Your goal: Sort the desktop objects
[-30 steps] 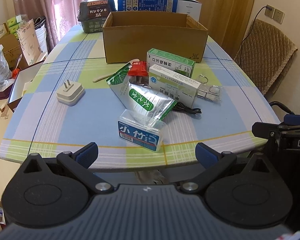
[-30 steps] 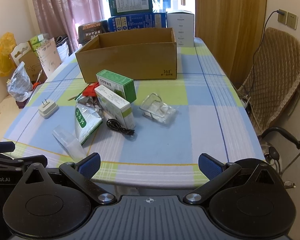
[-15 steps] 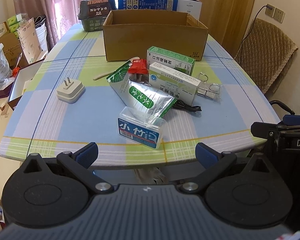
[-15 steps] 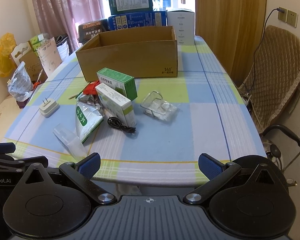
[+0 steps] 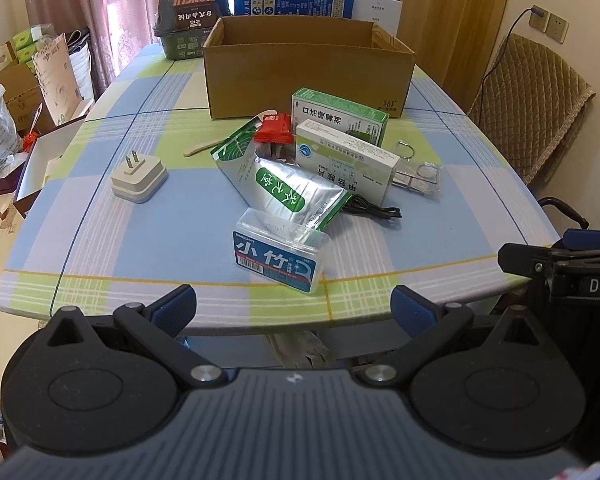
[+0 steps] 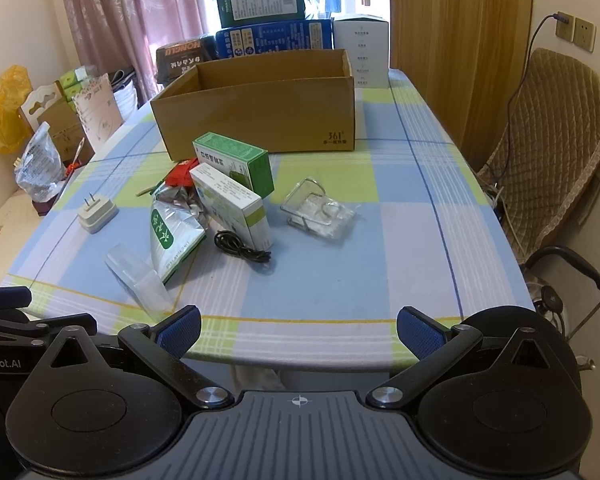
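An open cardboard box [image 5: 308,68] [image 6: 260,116] stands at the far middle of the checked table. In front of it lie a green medicine box [image 5: 338,116] [image 6: 236,162], a white medicine box [image 5: 344,158] [image 6: 230,204], a silver tea pouch [image 5: 280,184] [image 6: 172,228], a red packet [image 5: 275,128], a clear floss box [image 5: 280,258] [image 6: 138,280], a black cable [image 5: 374,210] [image 6: 242,248], a white plug [image 5: 138,178] [image 6: 97,212] and a clear bag with metal rings [image 5: 416,172] [image 6: 320,214]. My left gripper [image 5: 294,306] and right gripper [image 6: 298,330] are both open and empty, at the table's near edge.
Stacked cartons [image 6: 268,16] and a dark box [image 5: 186,24] stand behind the cardboard box. A padded chair [image 6: 552,148] is to the right. Boxes and bags [image 5: 28,92] crowd the floor on the left. A wooden stick [image 5: 202,146] lies by the pouch.
Both grippers have moved a little forward toward the table. The objects have not moved.
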